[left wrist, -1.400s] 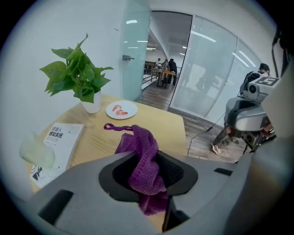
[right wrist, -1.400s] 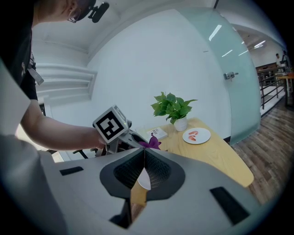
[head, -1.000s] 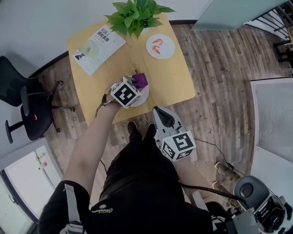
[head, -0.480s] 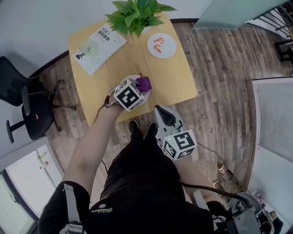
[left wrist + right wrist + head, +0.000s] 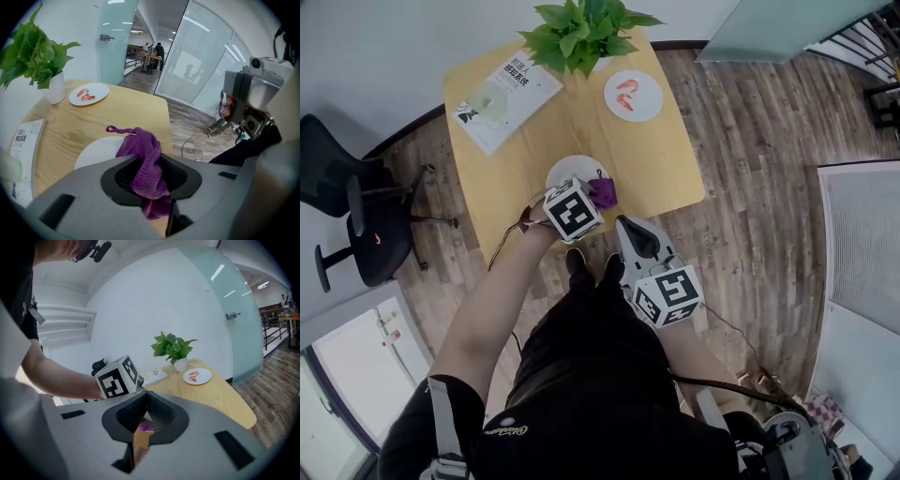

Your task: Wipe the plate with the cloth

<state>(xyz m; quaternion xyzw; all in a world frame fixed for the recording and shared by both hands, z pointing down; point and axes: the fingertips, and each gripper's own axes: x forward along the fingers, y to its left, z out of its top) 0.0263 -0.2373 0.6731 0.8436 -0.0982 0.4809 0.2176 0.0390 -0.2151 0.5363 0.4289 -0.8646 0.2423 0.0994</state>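
My left tongs [image 5: 150,177] are clamped tight on the purple knitted cloth [image 5: 143,152]. The fabric bunches between the jaws, its free end spilling forward with a small loop at the tip. In the head view the cloth [image 5: 602,192] sits at the near right edge of the white plate [image 5: 570,171], which lies towards the near side of the yellow worktop [image 5: 666,159]. I cannot tell whether the cloth is pressing on the rim or hanging just over it. From the left tongs the plate [image 5: 96,152] lies ahead and to the left, so nearly all of its bare face is on the far-left side of the cloth. I judge the wiping stroke has to run forward and leftward across it. The left tongs [image 5: 591,199] are the nearer ones by far. My right tongs [image 5: 637,242] hang off the worktop's near edge, close to my legs. In their own view the right tongs [image 5: 146,404] have their jaws together with nothing held. The small dish with red pieces [image 5: 632,95] sits well apart, towards the far edge.
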